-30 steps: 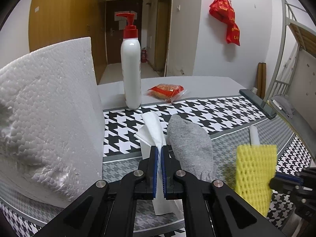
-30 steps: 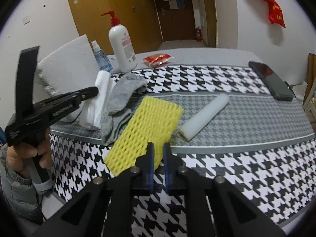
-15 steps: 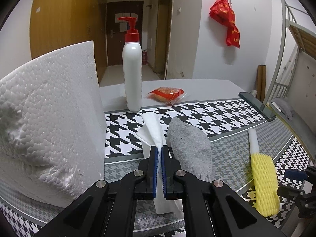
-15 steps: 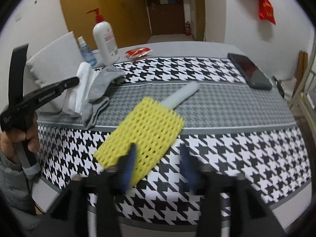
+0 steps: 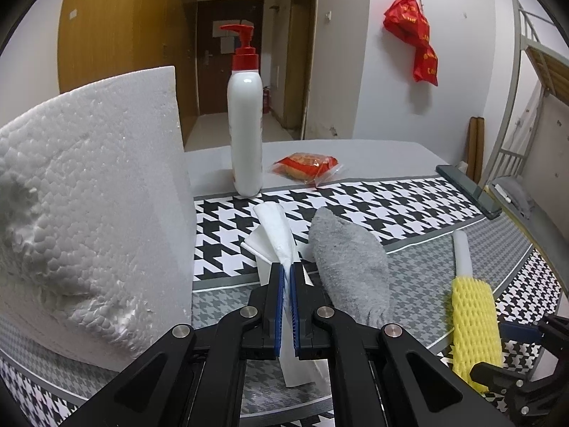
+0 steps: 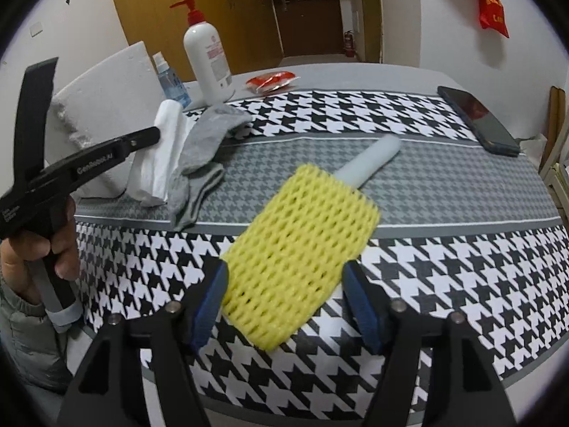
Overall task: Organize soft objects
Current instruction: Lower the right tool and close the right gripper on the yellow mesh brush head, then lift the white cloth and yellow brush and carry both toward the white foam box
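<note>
My left gripper (image 5: 287, 277) is shut on a folded white tissue (image 5: 275, 235) and holds it by the white foam block (image 5: 89, 213). A grey sock (image 5: 346, 263) lies just right of the tissue. My right gripper (image 6: 284, 281) is open around the near end of a yellow foam net sleeve (image 6: 302, 259), which lies flat on the houndstooth cloth, its far end over a white foam rod (image 6: 370, 160). The sleeve (image 5: 474, 331) and rod (image 5: 461, 252) also show in the left wrist view. The left gripper (image 6: 142, 137), tissue (image 6: 160, 156) and sock (image 6: 202, 149) show in the right wrist view.
A white pump bottle (image 5: 246, 135) with a red top stands behind the tissue, a small spray bottle (image 6: 170, 82) beside it. A red snack packet (image 5: 307, 165) lies further back. A dark phone (image 6: 478, 121) lies at the right edge of the table.
My right gripper has opened and let go of the yellow sleeve, which dropped from upright to flat on the cloth over the rod's end. The left gripper has stayed shut on the tissue.
</note>
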### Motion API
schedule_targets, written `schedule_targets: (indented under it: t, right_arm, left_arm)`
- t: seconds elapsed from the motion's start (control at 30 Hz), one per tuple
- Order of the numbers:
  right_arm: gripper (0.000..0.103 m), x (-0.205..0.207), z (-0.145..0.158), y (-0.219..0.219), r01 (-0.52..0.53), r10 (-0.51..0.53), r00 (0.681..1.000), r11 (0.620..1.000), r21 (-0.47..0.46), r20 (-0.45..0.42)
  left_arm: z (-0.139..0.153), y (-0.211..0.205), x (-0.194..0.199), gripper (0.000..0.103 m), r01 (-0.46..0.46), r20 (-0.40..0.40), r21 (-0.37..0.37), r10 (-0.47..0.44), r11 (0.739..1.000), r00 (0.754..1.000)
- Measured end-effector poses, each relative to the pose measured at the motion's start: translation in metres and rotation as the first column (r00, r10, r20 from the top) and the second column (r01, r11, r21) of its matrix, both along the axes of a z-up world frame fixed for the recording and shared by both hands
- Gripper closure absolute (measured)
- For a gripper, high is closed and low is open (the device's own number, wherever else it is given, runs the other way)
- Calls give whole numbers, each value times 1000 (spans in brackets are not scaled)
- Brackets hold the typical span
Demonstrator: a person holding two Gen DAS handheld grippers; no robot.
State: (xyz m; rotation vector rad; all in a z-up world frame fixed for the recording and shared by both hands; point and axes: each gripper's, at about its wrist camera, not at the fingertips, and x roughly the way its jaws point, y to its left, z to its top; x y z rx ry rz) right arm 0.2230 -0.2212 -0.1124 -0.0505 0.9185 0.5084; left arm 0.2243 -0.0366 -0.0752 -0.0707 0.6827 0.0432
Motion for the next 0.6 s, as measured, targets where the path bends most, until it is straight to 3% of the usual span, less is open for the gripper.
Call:
schedule_targets:
  t: [0.07, 0.17, 0.33, 0.47, 0.6]
  right_arm:
    - [32, 1, -1, -1, 0, 0, 1000, 1000, 5, -1]
    - [32, 0, -2, 1, -2, 2, 1000, 1000, -9, 12]
    - [68, -1, -1, 0, -18, 18, 1000, 1000, 5, 14]
    - [82, -6, 2, 0, -38, 38, 999, 999, 5, 36]
    - [84, -7, 5, -5, -30, 29, 999, 999, 16, 43]
  left_arm:
    - [0, -1, 0, 97, 5, -1, 2, -5, 1000, 1000]
    - [-2, -4, 2, 85, 10, -20, 6, -10, 1000, 1000]
    - [-8, -8, 6, 67, 16, -47, 26, -15, 1000, 999]
    - [-13, -12, 8, 61, 29, -74, 37, -26, 999, 997]
    - [-19, -13, 11, 61, 26, -112, 50, -21, 998, 994]
